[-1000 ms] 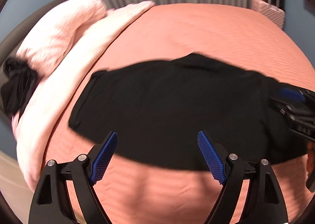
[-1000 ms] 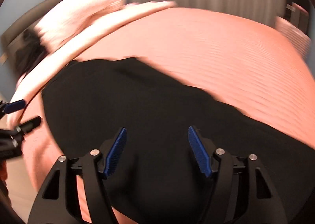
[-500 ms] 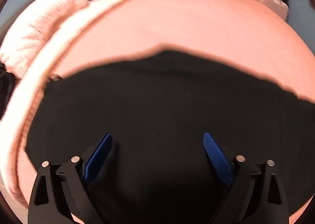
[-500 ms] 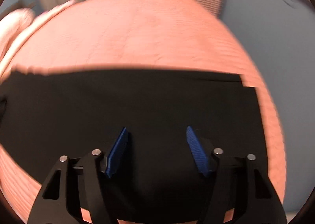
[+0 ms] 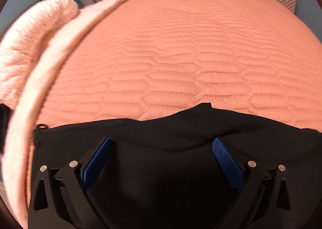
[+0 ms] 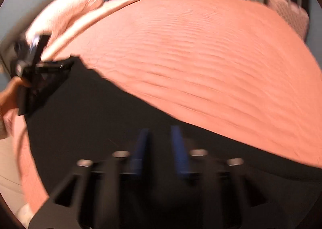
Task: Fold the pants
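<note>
Left wrist view has the left gripper (image 5: 161, 160) spread wide over the black pants (image 5: 173, 168), its jaws having just been opening, its blue pads (image 5: 226, 162) clear of the cloth and gripping nothing. Right wrist view, blurred, shows the right gripper (image 6: 160, 148) at 6 o'clock, jaws having just closed nearly together over the pants (image 6: 96, 120); whether cloth is pinched I cannot tell. Pants lie on the salmon quilted bedspread (image 5: 181, 52), which stretches toward 12 o'clock.

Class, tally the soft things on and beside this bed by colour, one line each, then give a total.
Black: 1, the pants
Salmon: 1, the quilted bedspread
Pale pink: 2, the fluffy blanket and the smooth folded cover beside it
Total: 4
</note>
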`<action>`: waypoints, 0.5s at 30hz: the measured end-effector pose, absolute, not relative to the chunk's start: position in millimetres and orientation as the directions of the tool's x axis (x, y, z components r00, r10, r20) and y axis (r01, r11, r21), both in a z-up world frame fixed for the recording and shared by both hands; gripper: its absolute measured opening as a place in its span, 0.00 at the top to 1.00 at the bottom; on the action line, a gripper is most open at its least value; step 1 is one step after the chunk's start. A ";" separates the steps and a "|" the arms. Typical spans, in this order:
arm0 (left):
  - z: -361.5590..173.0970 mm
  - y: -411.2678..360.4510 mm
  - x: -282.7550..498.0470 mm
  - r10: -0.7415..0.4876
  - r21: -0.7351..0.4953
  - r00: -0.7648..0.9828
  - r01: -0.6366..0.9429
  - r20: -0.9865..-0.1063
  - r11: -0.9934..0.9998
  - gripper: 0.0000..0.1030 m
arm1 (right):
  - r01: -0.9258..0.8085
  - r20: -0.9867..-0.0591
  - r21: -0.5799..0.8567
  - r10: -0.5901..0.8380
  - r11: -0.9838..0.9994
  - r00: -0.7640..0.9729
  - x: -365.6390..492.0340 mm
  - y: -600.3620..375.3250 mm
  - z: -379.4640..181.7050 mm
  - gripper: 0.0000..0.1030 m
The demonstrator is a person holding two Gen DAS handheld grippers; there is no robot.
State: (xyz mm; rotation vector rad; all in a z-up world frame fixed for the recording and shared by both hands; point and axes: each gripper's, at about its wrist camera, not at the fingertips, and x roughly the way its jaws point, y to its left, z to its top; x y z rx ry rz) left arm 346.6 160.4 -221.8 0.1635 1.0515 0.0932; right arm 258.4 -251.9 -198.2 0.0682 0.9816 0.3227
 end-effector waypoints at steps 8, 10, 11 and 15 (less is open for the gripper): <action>-172.1 119.1 282.2 0.206 0.241 0.628 -0.030 -0.750 0.970 0.07 | -0.024 -0.791 0.072 0.072 0.997 0.608 193.9 -309.3 -152.2 0.89; -165.9 85.0 250.6 0.207 0.267 0.650 -0.007 -0.731 0.964 0.06 | -0.125 -0.831 0.069 0.126 0.990 0.542 187.3 -277.5 -178.3 0.78; -166.6 71.3 239.9 0.203 0.270 0.650 0.003 -0.732 0.963 0.06 | -0.161 -0.865 0.035 0.110 0.986 0.489 187.1 -268.5 -199.1 0.77; -182.1 14.6 189.5 0.183 0.278 0.623 0.058 -0.761 0.959 0.06 | -0.076 -0.834 0.026 0.064 0.997 0.549 189.3 -320.6 -195.9 0.78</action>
